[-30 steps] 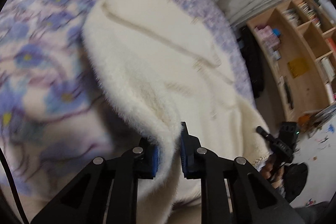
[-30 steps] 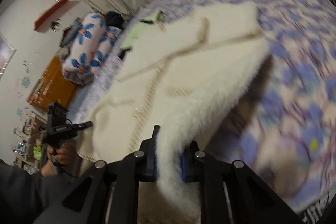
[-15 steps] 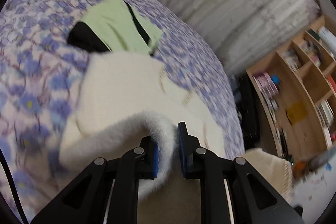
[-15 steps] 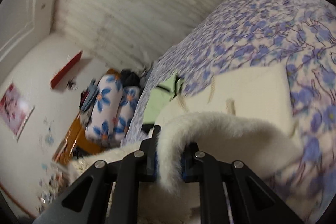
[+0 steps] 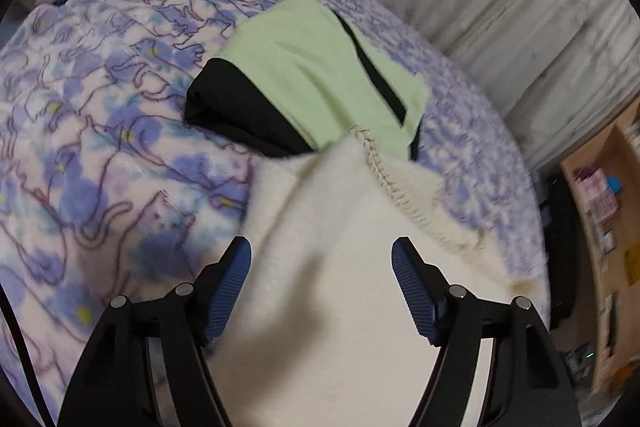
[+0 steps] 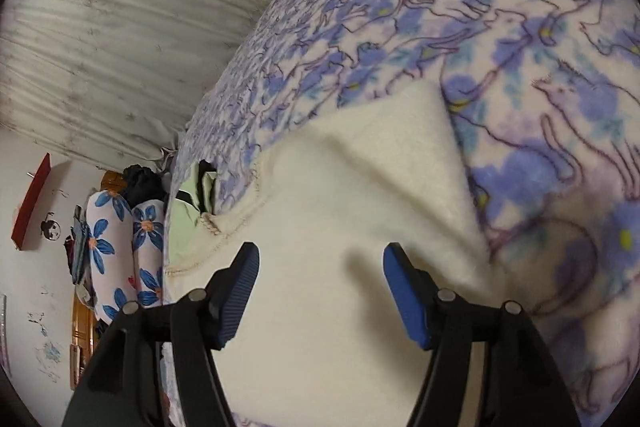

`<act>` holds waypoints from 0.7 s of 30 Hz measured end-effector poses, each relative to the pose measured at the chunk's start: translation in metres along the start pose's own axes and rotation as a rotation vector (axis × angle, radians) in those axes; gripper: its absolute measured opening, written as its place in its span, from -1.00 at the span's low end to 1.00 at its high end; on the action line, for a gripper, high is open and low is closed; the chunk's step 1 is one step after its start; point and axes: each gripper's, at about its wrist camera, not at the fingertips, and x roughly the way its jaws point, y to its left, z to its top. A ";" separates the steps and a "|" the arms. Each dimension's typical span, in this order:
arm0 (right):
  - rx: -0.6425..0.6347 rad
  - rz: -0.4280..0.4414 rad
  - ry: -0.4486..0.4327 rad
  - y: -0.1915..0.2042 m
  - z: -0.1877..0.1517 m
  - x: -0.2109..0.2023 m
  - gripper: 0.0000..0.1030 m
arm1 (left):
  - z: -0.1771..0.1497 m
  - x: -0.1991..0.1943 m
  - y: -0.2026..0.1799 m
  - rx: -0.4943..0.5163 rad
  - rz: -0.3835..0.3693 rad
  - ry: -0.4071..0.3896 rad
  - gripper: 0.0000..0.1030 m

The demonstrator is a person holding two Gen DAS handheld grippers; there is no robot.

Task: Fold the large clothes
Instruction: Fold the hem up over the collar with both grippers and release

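Note:
A cream fleece garment (image 5: 332, 267) with a stitched edge lies folded on the bed. It also shows in the right wrist view (image 6: 340, 227). My left gripper (image 5: 321, 255) is open and empty just above the cream fleece. My right gripper (image 6: 320, 259) is open and empty above the same garment. The fleece's far edge lies against a folded green and black garment (image 5: 312, 75), which shows small in the right wrist view (image 6: 184, 211).
The bed has a purple floral blanket (image 5: 100, 147), also in the right wrist view (image 6: 540, 47). Blue-flower pillows (image 6: 120, 239) lie at the head. A grey curtain (image 5: 500, 7) hangs behind the bed. Wooden shelves (image 5: 608, 227) stand at the right.
Both grippers carried the fleece edge forward over the garment, then opened and let it go. The fleece now lies folded over on the bed.

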 end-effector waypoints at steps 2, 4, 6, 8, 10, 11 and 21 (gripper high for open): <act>-0.040 -0.031 -0.015 0.001 0.000 0.001 0.25 | -0.001 0.007 -0.003 0.053 0.040 0.011 0.38; -0.087 -0.067 -0.031 0.003 0.001 0.000 0.25 | -0.004 0.016 -0.008 0.124 0.077 0.030 0.38; -0.151 -0.116 -0.052 0.009 0.003 0.000 0.25 | -0.008 0.023 -0.014 0.186 0.110 0.045 0.38; -0.232 -0.170 -0.070 0.019 0.007 0.005 0.25 | -0.010 0.032 -0.021 0.238 0.145 0.057 0.38; -0.302 -0.220 -0.079 0.027 0.013 0.012 0.25 | -0.011 0.042 -0.028 0.291 0.169 0.064 0.38; -0.330 -0.242 -0.082 0.029 0.016 0.015 0.25 | -0.010 0.047 -0.032 0.318 0.187 0.061 0.38; -0.419 -0.390 -0.058 0.029 0.062 0.067 0.25 | 0.010 0.086 -0.068 0.518 0.279 0.036 0.38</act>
